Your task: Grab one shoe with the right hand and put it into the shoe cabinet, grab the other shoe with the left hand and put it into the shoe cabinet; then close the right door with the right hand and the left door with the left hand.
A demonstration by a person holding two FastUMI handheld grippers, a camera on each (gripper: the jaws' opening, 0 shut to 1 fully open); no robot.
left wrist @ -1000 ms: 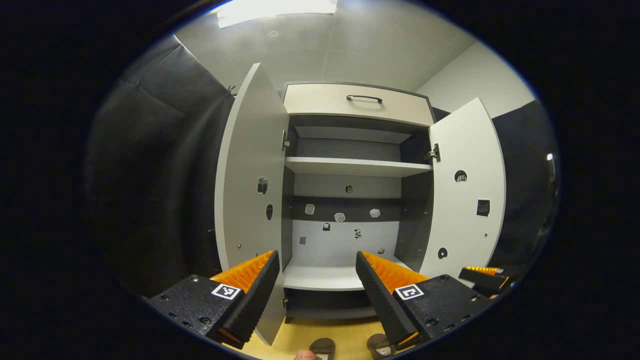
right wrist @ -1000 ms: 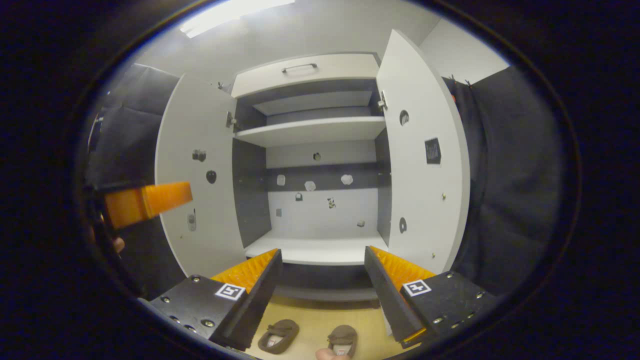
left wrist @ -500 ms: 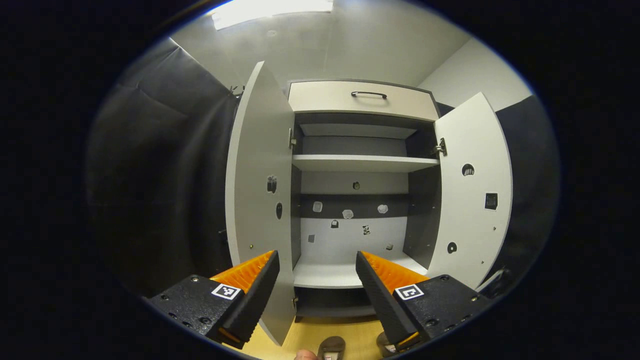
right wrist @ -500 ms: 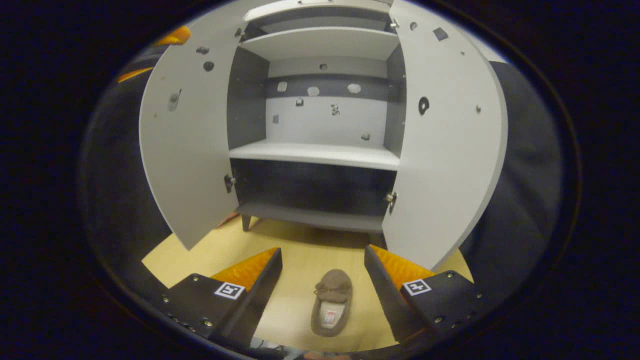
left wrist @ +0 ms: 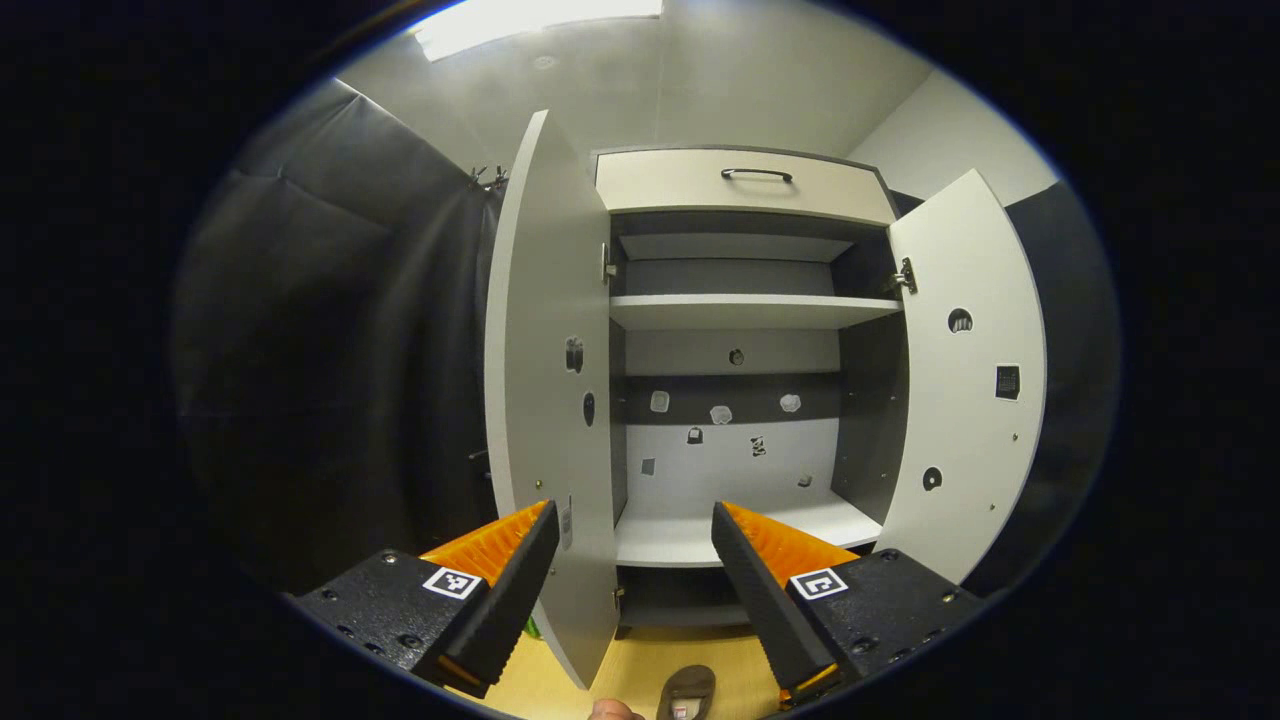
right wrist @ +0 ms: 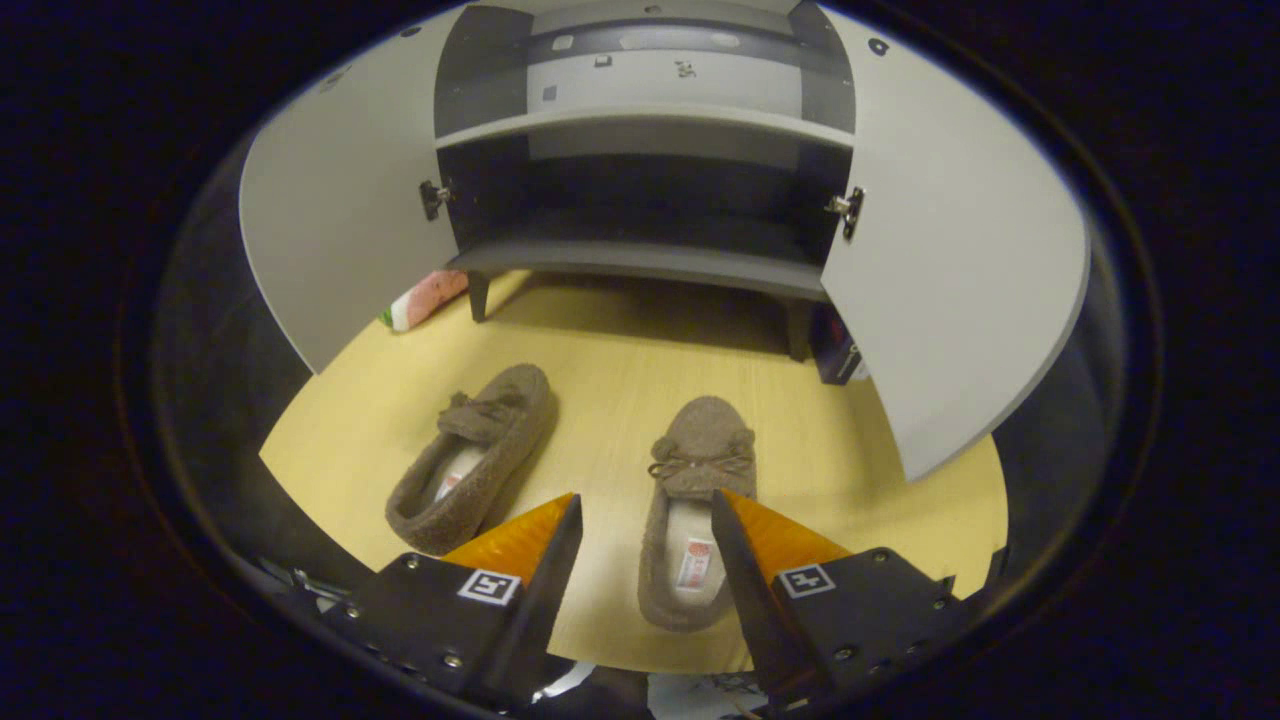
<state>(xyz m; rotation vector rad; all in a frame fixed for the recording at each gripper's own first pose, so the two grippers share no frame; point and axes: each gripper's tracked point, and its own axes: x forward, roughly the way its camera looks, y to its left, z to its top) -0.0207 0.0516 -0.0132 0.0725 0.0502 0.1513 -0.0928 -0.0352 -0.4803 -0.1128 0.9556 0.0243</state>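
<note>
Your right gripper (right wrist: 645, 505) tilts floorward, jaws apart, straddling one shoe (right wrist: 693, 505). Your left gripper (left wrist: 632, 515) aims level at the shoe cabinet (left wrist: 745, 310), jaws apart, empty.

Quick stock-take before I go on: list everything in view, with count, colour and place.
Shoes: two, brown, on the floor before the cabinet; left one angled, right one between the right gripper's fingers.
Shoe cabinet: one, grey, shelves bare.
Doors: two, light grey, both open; left, right.
Drawer: one, cream, cabinet top.
Floor: yellow wood.
Pink-and-green object: one, by cabinet leg.
Left gripper: open.
Right gripper: open, over right shoe.
</note>
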